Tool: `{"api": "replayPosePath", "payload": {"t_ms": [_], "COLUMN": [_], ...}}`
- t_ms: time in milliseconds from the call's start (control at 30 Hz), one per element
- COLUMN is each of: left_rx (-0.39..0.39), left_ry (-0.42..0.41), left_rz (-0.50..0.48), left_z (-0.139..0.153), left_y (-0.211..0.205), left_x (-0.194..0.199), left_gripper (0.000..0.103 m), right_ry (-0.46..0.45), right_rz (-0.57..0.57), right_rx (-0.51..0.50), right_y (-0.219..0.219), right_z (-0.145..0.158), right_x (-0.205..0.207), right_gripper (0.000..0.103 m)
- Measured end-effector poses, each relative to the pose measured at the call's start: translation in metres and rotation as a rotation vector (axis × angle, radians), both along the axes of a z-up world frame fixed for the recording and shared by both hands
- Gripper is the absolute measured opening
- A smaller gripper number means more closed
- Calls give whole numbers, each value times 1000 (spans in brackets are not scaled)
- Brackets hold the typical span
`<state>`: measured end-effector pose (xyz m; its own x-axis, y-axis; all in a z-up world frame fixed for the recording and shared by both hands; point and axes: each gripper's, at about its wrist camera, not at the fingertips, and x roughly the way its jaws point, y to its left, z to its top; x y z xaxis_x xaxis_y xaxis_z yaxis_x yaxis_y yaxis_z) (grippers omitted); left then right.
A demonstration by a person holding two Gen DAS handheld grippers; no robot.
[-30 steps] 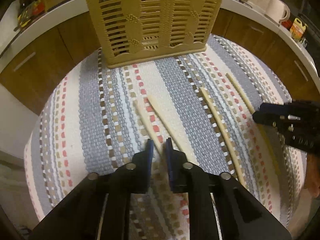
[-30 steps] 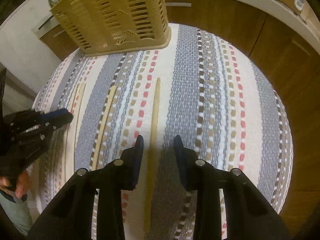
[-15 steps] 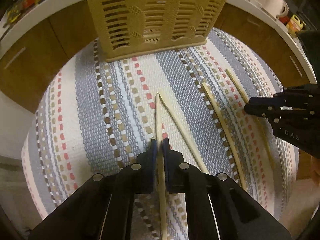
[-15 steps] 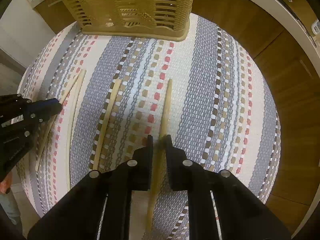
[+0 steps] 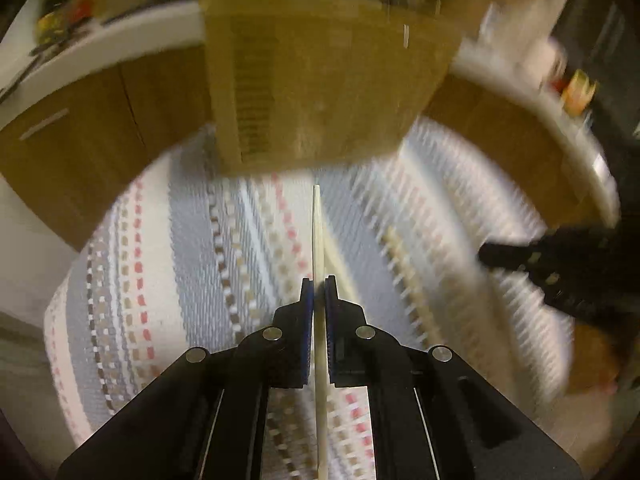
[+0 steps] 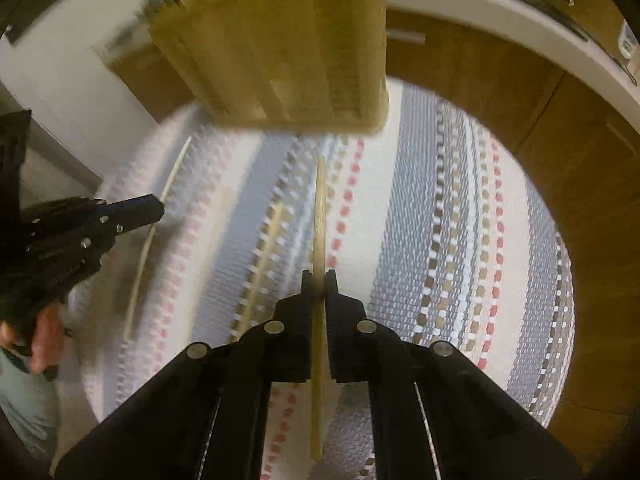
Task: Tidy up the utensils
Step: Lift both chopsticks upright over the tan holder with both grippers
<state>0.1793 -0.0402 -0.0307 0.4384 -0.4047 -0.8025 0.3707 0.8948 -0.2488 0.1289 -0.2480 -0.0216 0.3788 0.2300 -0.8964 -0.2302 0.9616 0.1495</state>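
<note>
The left hand-held gripper [image 5: 316, 290] was clamped on a pale chopstick [image 5: 317, 232], the right hand-held gripper [image 6: 318, 280] on a darker chopstick [image 6: 320, 216] (both pointing at the basket [image 6: 280, 40] at the striped mat's [image 6: 440, 240] far edge).

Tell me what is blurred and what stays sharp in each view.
Left wrist view: basket and striped mat smeared, left gripper and its chopstick crisp. Right wrist view: basket and the mat's left side blurred, right gripper and its chopstick sharp.
</note>
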Motion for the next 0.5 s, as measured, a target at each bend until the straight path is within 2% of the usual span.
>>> {"api": "replayPosePath", "payload": {"t_ms": [133, 167, 300, 500], "left_rx": [-143, -184, -254, -336], "left_ry": [-118, -169, -338, -532], "left_rz": [50, 63, 115, 175], "left_z": [32, 44, 81, 132], "left_y": [19, 23, 33, 42], "left_x": [-13, -16, -26, -29], "left_gripper": [4, 4, 4, 4], "right_ry": [-114, -142, -290, -501], "right_rz": [9, 10, 12, -4], "right_rx": [65, 92, 139, 182], "right_y": [-3, -4, -1, 0], "right_z": [24, 31, 67, 121], "right_x": [-16, -19, -30, -30], "right_gripper": [4, 4, 4, 4]}}
